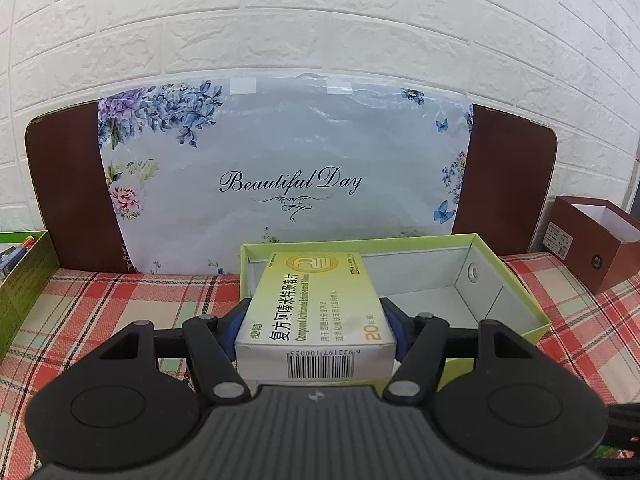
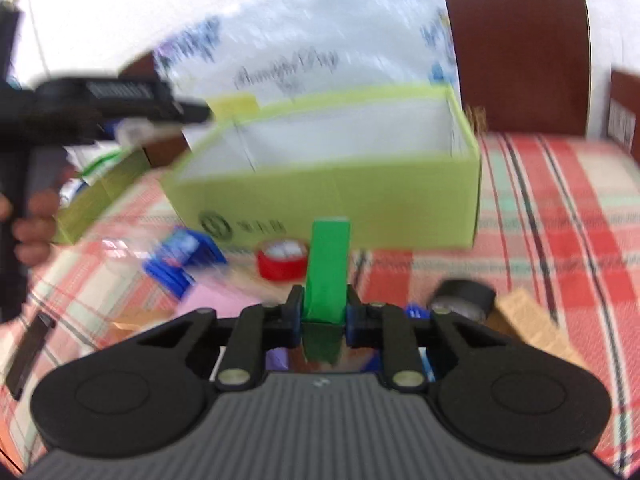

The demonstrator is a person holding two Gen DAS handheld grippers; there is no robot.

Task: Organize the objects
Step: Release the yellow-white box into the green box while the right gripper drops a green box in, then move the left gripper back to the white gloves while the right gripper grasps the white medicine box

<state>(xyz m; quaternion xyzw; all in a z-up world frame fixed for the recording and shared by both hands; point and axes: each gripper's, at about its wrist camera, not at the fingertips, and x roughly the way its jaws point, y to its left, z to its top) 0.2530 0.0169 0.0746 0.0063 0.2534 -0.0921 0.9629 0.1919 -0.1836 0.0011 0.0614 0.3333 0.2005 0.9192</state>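
My left gripper (image 1: 316,320) is shut on a yellow-green medicine box (image 1: 316,300) and holds it over the near left part of an open lime-green box (image 1: 516,276) with a white inside. My right gripper (image 2: 323,310) is shut on a narrow green block (image 2: 328,264), held upright above the checked cloth in front of the same lime-green box (image 2: 360,200). The left gripper (image 2: 120,100) shows in the right wrist view at the upper left, blurred, with the medicine box's yellow end (image 2: 234,106) beside it.
A red tape roll (image 2: 280,262), a blue packet (image 2: 184,256), a black tape roll (image 2: 464,296), a pink sheet (image 2: 216,300) and a tan box (image 2: 532,320) lie on the cloth. A brown open box (image 1: 592,244) stands right; a dark green box (image 1: 24,272) left. A floral board (image 1: 280,168) leans on the wall.
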